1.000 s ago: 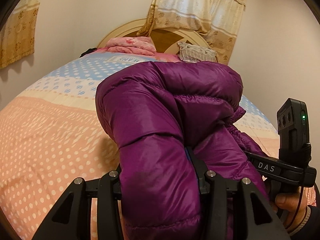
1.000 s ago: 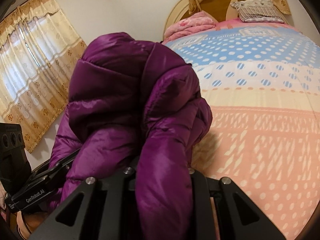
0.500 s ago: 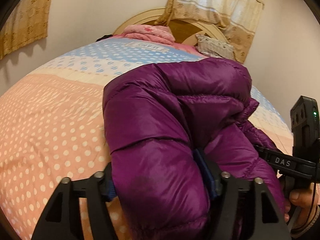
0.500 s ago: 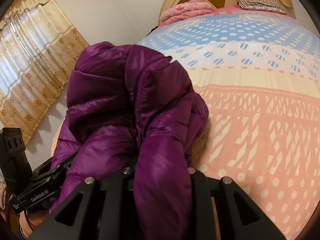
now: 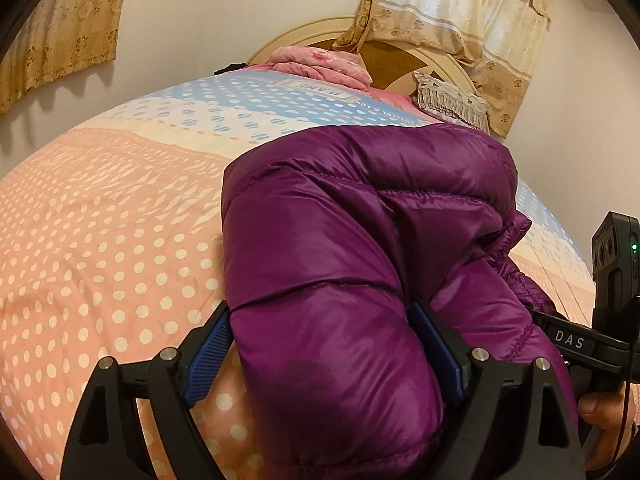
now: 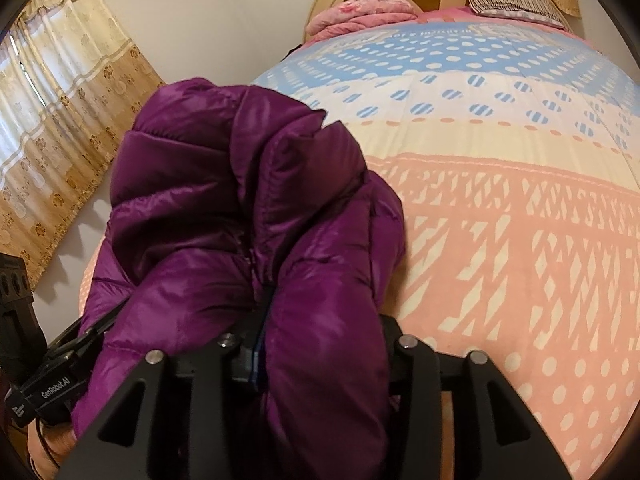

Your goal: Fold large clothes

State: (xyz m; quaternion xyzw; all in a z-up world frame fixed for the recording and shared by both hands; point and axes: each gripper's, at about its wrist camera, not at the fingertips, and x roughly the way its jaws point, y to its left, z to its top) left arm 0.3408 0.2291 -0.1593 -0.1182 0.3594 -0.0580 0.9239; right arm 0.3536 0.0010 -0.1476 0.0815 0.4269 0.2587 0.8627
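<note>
A bundled purple puffer jacket (image 5: 352, 264) hangs low over the bed, held by both grippers side by side. My left gripper (image 5: 320, 344) has its blue-padded fingers (image 5: 208, 356) spread wider around a thick fold of the jacket. My right gripper (image 6: 316, 344) is shut on another fold of the jacket (image 6: 248, 208); its fingertips are hidden by the fabric. The right gripper's body also shows at the right edge of the left wrist view (image 5: 580, 340). The left gripper's body shows at the left edge of the right wrist view (image 6: 48, 384).
The bed (image 5: 100, 248) has a dotted cover in pink, cream and blue bands. A folded pink blanket (image 5: 320, 62) and a grey fringed pillow (image 5: 448, 100) lie at the rounded headboard. Curtains (image 6: 52, 128) hang on the walls.
Both grippers have moved down toward the bed with the jacket. The left gripper's fingers have spread apart, showing the blue pads, with the fold still between them.
</note>
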